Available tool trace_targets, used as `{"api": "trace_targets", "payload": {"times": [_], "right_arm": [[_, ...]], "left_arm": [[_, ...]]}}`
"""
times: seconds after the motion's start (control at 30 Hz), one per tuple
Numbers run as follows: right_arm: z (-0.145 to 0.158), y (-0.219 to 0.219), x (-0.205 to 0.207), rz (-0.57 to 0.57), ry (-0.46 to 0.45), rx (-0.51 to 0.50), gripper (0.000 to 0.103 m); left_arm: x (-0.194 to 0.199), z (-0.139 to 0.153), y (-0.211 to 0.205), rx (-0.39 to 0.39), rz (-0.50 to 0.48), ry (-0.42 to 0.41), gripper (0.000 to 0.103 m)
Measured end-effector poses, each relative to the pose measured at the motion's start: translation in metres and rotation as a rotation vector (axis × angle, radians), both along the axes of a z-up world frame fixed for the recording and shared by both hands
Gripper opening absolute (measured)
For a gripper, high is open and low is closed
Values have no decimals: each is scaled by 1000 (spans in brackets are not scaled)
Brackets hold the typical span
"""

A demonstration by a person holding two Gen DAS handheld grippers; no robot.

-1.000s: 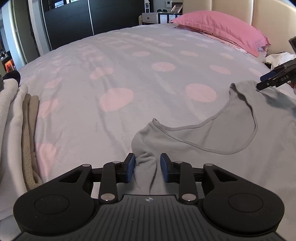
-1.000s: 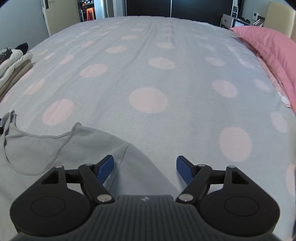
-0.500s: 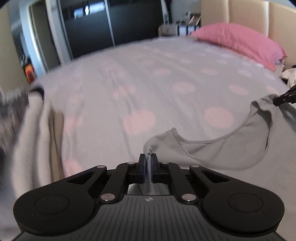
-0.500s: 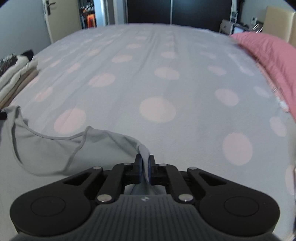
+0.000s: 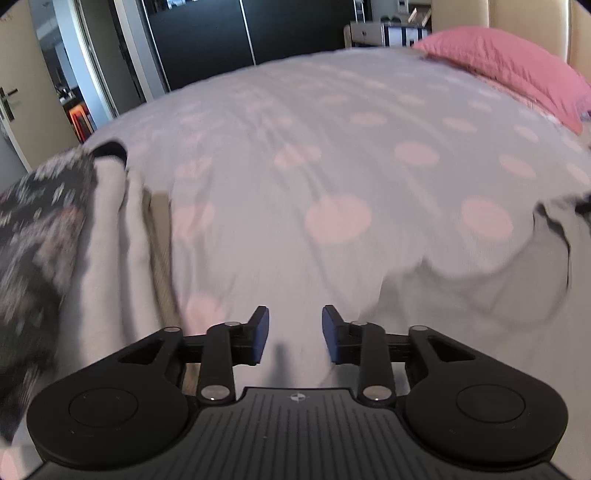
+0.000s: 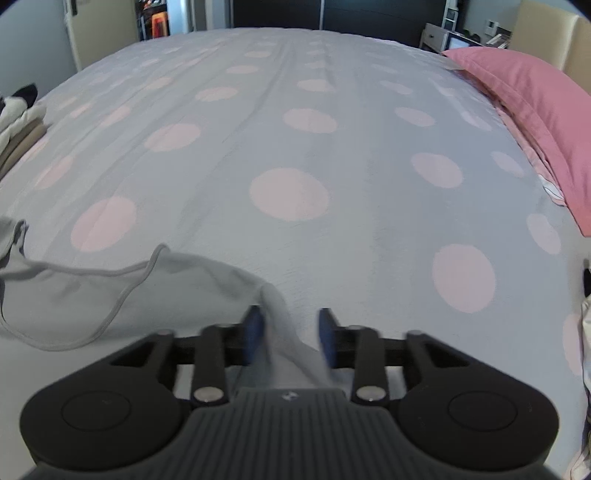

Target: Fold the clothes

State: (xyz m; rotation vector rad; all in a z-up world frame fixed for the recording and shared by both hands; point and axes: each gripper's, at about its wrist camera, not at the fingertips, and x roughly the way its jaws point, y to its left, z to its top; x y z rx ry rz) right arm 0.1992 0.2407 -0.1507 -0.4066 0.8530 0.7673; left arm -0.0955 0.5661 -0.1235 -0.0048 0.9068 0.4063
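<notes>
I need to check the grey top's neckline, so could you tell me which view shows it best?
The right wrist view: the grey top is sharp there, its neckline edge clear. The left wrist view shows it blurred at the right edge.

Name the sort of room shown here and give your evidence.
Most likely a bedroom: a wide bed under a spotted cover, a pink pillow by the headboard, and dark wardrobe doors behind.

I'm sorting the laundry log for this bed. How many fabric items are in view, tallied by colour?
Grey: 1, the grey top lying open on the bedspread.
Pink: 1, the pillow.
Cream or beige: 1, a folded stack; pieces within it cannot be separated.
Dark patterned: 1, a garment, blurred.
Total: 4.
</notes>
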Motion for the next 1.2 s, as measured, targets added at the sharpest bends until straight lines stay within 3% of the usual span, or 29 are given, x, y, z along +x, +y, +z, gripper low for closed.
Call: {"api": "trace_targets", "payload": {"times": [0.17,0.33,0.4,0.5,0.7,0.77,0.83,0.9,1.0,1.2], "right_arm": [[2,-20,3,-45,13,-1,43],[4,-39,-6,-70,39,-1,43],[6,-44,-13,-61,37,-19,43],[11,-55,-23,-53,34,-28,43],[12,-75,-37,-59,51,-59,43],[13,-81,-40,-69,57,-57,43],[15,-87,-44,-78,63,-55,43],[18,-93,-50,-78,72,-51,44],[22,-102,-66,-56,96,-43,44],[24,-121,-117,13,174,-53,44]], "left_arm": [[-23,-22,-3,-113,-31,49,30],[-22,-37,-23,-31,3,44,30],[-19,-35,-28,-29,-11,39,11],[-17,-34,-31,9,-21,43,1],[-22,-21,9,-32,210,-44,1],[-21,-19,4,15,188,-26,2],[-27,-10,0,6,191,-43,5],[-34,0,-5,-4,194,-60,20],[-46,16,-21,7,154,-69,21],[-90,29,-71,-77,80,-28,21]]}}
